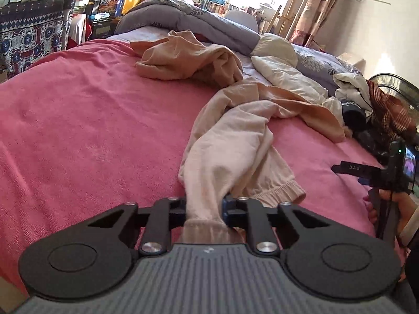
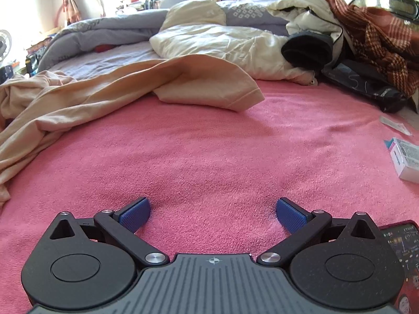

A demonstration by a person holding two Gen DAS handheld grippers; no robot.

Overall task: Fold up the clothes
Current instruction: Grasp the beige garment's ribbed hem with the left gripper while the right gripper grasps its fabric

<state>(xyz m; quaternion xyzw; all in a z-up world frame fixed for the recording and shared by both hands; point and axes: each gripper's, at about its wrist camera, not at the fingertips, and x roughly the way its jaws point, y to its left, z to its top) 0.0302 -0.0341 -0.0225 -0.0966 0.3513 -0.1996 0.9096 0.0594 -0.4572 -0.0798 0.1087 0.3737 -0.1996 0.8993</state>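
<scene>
So we've got the left tongs [image 1: 204, 209] clamped on the cuffed leg end of the cream trousers [image 1: 235, 141], fabric bunched tight between the pads. The rest of the trousers trails away across the pink bedspread [image 1: 91, 120] toward a tan garment [image 1: 188, 55] heaped near the grey duvet [image 1: 188, 18]. Our right tongs [image 2: 213, 213] sit wide apart with nothing in them, hovering low over bare pink bedspread. A small white box [image 2: 406, 157] lies off to their right, and a phone [image 2: 400, 248] just beside them.
</scene>
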